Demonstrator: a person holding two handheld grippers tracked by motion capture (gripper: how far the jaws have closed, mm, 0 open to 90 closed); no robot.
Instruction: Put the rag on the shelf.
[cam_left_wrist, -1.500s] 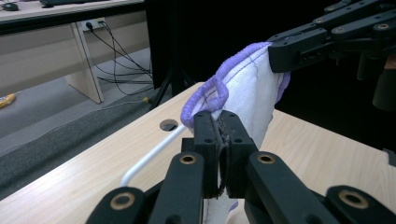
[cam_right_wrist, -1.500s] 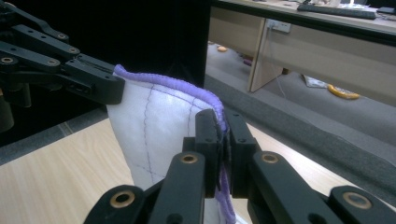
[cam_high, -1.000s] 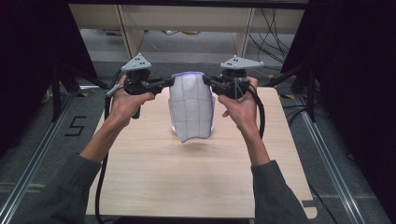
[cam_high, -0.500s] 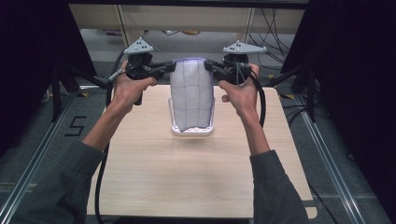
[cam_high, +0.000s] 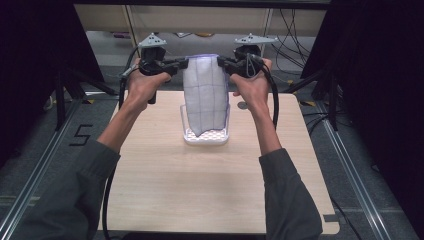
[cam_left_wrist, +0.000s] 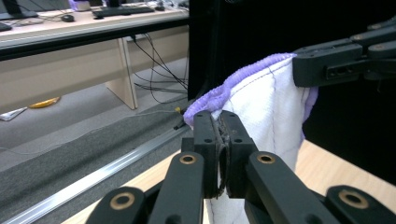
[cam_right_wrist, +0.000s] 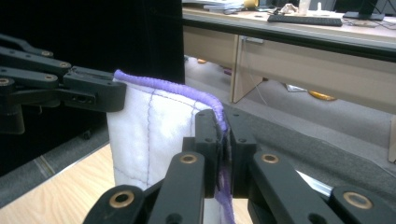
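On the near half of the table (cam_high: 200, 190) there's nothing but bare wood, with the person's forearms coming in over it. Past that, mid-table, sits a white perforated tray (cam_high: 206, 136) with a clear wall, and the bottom edge of the white quilted cloth (cam_high: 205, 95) dangles right into or just over it; can't tell if it's actually touching.

The cloth hangs from its purple-trimmed top edge, stretched between both tools. The left gripper (cam_left_wrist: 219, 140) has its fingers pinched tight on one top corner, and the right gripper (cam_right_wrist: 223, 144) is clamped the same way on the other corner.

What I'd worry about: both grabs are right on the trim, so a tug sideways could pull a corner free and the cloth would swing down one-sided. Lowering unevenly would likely bunch it on the tray's rim or nudge that light-looking tray along the table instead of landing inside.
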